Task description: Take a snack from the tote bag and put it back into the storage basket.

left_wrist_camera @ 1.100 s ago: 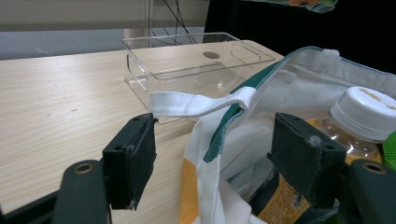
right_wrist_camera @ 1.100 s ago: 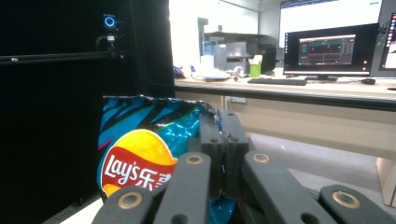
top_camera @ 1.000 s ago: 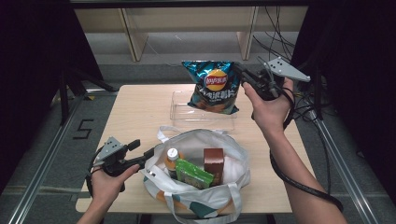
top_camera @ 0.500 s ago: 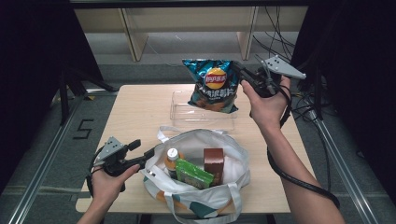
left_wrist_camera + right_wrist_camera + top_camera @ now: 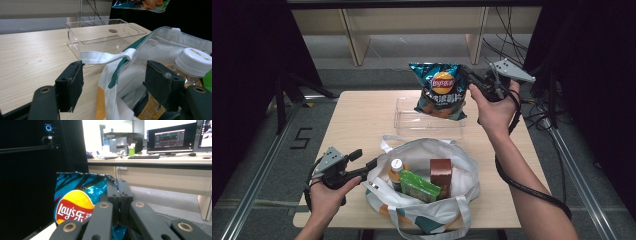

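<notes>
A blue chip bag hangs in the air above the far end of the table. My right gripper is shut on its right edge, and in the right gripper view the jaws pinch the crinkled top of the chip bag. Below it lies a clear plastic tray. A white tote bag stands at the near edge. My left gripper is at the tote's left rim, open. The rim and a white handle lie loose between its pads.
Inside the tote are a bottle with a white cap, a green packet and a brown box. The wooden table has bare room at the left. Shelving and cables stand behind the table.
The right hand and the chip bag have drifted very slightly left. The left gripper and the tote have stayed in place.
</notes>
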The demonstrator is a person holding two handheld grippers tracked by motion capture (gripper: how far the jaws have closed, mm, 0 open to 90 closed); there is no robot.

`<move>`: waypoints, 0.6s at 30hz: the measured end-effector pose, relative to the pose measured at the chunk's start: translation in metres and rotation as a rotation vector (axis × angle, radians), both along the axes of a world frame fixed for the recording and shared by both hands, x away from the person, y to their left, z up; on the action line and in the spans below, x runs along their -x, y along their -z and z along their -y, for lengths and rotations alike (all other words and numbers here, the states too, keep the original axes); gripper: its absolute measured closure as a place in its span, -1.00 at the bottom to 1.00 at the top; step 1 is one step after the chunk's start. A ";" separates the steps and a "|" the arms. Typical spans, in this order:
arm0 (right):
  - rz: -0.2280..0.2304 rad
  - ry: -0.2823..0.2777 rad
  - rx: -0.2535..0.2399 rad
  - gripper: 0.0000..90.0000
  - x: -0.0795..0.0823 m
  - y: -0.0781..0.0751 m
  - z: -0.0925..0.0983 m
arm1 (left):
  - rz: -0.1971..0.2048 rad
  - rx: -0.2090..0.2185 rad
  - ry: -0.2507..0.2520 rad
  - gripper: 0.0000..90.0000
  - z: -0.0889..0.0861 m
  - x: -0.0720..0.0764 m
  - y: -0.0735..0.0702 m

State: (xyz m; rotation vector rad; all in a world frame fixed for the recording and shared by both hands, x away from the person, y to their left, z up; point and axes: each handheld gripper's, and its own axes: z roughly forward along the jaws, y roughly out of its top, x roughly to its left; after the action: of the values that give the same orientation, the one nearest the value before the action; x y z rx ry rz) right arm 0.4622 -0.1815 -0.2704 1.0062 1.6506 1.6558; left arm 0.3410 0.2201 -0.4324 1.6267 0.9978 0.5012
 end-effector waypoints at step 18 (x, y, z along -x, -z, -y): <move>-0.018 0.019 0.004 1.00 -0.015 0.004 0.000 | 0.007 0.005 0.000 -0.32 0.000 0.000 0.000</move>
State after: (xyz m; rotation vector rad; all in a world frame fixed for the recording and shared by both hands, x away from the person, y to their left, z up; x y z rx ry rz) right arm 0.4774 -0.1819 -0.2741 1.0348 1.6503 1.6354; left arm 0.3413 0.2202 -0.4321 1.6196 0.9933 0.5041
